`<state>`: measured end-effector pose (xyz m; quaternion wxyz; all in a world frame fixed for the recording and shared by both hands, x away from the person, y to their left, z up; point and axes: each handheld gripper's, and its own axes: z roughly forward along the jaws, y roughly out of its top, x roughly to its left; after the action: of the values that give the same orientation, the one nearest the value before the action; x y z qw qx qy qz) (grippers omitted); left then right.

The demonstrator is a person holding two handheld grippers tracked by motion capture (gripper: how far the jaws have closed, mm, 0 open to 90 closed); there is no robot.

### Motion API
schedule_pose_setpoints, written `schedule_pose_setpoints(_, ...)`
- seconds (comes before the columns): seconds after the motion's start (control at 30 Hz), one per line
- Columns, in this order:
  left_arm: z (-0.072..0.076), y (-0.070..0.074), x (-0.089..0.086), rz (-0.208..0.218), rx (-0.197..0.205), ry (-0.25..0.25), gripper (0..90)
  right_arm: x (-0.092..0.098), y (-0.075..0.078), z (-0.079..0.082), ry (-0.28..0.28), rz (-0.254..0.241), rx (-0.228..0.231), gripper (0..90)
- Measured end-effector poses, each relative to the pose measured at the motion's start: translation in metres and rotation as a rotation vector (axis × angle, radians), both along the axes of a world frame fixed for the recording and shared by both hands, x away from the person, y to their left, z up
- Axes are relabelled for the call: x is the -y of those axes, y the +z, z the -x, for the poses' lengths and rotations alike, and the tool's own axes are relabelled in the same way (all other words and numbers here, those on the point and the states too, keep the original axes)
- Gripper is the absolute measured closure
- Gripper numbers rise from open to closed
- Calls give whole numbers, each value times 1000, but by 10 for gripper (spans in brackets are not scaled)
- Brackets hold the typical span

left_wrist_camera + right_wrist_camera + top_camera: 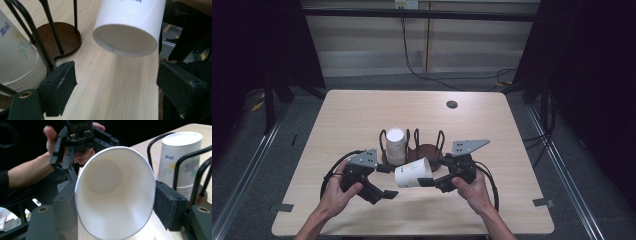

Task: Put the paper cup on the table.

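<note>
1. Your right hand-held gripper [428, 182] clamps a white paper cup [413, 173] on its side, at lower centre of the high view.
2. Your left hand-held gripper [388, 194] gapes wide, empty, lower left of the cup.
3. Above them, a stack of cups [395, 146] stands in a black wire rack [427, 150] on the counter [352, 112].

A black cable [412, 60] hangs at top centre, above a round grommet hole [452, 104] in the wooden table [352, 115].

The table's [362, 107] far half and both side edges lie open; the wire cup rack [427, 145] with its cup stack [395, 145] blocks the centre.
</note>
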<state>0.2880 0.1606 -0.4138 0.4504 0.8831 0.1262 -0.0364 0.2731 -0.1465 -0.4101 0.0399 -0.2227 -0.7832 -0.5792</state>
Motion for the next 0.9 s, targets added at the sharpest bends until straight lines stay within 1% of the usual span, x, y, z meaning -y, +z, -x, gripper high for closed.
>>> schedule_pose_setpoints(0.07,-2,0,-4,-7,1,34,161,1,0,-1,-4,6,-1,278)
schedule_pose_setpoints(0.1,-2,0,-6,2,1,48,161,2,0,-1,-8,10,-2,279)
schedule_pose_setpoints(0.23,-2,1,-13,-21,18,70,160,6,1,-1,-22,30,-3,278)
schedule_pose_setpoints(0.33,-2,2,-18,-14,21,90,161,11,2,-2,-34,47,-4,278)
schedule_pose_setpoints(0.37,-2,2,-20,-11,26,106,161,13,2,-2,-39,50,-4,279)
schedule_pose_setpoints(0.47,0,1,-26,14,33,126,160,18,2,-2,-58,67,-4,279)
schedule_pose_setpoints(0.5,0,-1,-28,10,37,136,161,20,1,-2,-62,66,-8,280)
schedule_pose_setpoints(0.63,-4,-5,-37,-25,5,169,161,26,1,-1,-81,90,-18,281)
schedule_pose_setpoints(0.73,-5,-7,-43,-23,5,189,161,28,2,-1,-98,101,-22,281)
schedule_pose_setpoints(0.8,-5,-8,-46,-34,6,190,161,29,4,-1,-101,118,-23,281)
schedule_pose_setpoints(0.83,-4,-9,-47,-30,3,192,161,30,5,0,-103,125,-22,281)
schedule_pose_setpoints(0.9,-4,-11,-49,-41,-2,196,161,32,6,-1,-110,144,-23,281)
